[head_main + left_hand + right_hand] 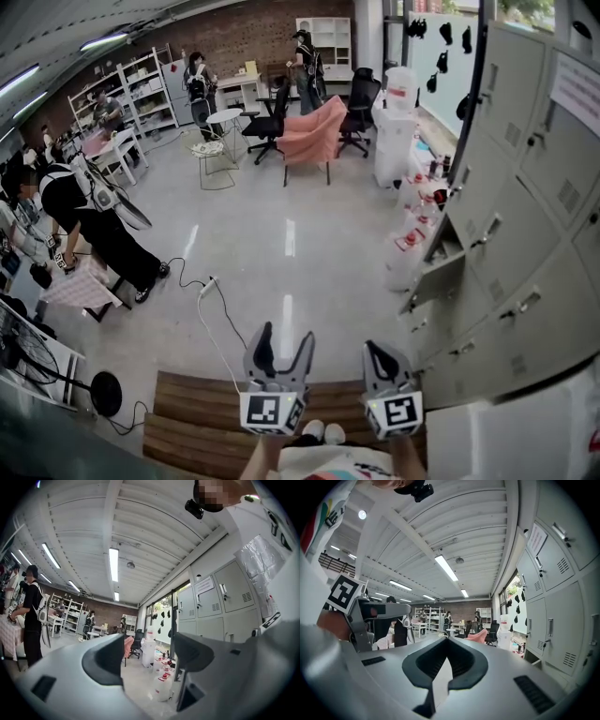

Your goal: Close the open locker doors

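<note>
Head view: one open locker door (439, 270) in the lower rows of the locker bank (525, 187). It is ahead and to the right of the right gripper (378, 352), well apart from it. The door hangs out into the room on its hinges with the compartment exposed; the neighbouring doors look flush.

White red-capped jugs (412, 239) stand on the floor just beside the bank, beyond the open door as seen from the grippers. They probably don't block the swing, but that's hard to be sure of.

The left gripper (285, 335) sits just left of the right one. Both are low in front of the body, roughly level, touching nothing.

Left gripper view: jaws spread wide, nothing between them, only room and lockers beyond.

Right gripper view: jaws pressed together, empty.

Judgement: the closed right gripper is nearer and makes a blunt pusher. It should go forward-right to the door's free edge and press it toward the bank.
</note>
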Demonstrator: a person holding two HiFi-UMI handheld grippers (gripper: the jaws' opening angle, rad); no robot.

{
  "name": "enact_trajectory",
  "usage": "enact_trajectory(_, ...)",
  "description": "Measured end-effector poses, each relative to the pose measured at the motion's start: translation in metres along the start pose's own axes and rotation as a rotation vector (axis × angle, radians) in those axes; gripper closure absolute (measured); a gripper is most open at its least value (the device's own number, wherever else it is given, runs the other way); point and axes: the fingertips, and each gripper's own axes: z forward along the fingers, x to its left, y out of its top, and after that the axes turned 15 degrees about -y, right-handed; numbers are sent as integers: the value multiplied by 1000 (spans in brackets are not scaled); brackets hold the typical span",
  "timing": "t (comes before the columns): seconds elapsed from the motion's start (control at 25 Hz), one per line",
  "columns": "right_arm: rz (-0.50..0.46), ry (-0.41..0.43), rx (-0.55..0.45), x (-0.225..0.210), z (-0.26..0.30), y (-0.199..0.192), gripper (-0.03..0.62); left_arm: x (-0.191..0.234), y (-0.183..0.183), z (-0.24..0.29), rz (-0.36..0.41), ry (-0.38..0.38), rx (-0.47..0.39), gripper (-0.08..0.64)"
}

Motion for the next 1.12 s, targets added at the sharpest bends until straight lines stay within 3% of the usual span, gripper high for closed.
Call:
enact_trajectory(0.24,10,22,44,-17,3,-27,586,-10,-15,5,12,31,10,249)
enact_trajectory(0.4,-36,51,-2,-23,12,-13,586,4,-8,21,2,55,-17,249)
enact_trajectory(0.64,-41,-36,-44,-59,31,-7,586,0,4,70,41,-21,-71,249)
enact_trajectory(0.84,-23,-111,-93,-73,70,-13,586,17,-15,112,19,-111,-113,249)
enact_trajectory(0.92,-20,-135,-106,-77,92,-20,586,29,-24,129,34,-139,-132,249)
enact_trajectory(1.12,-3,-160,-140,-65,159,-38,586,84,-39,162,92,-128,-141,249)
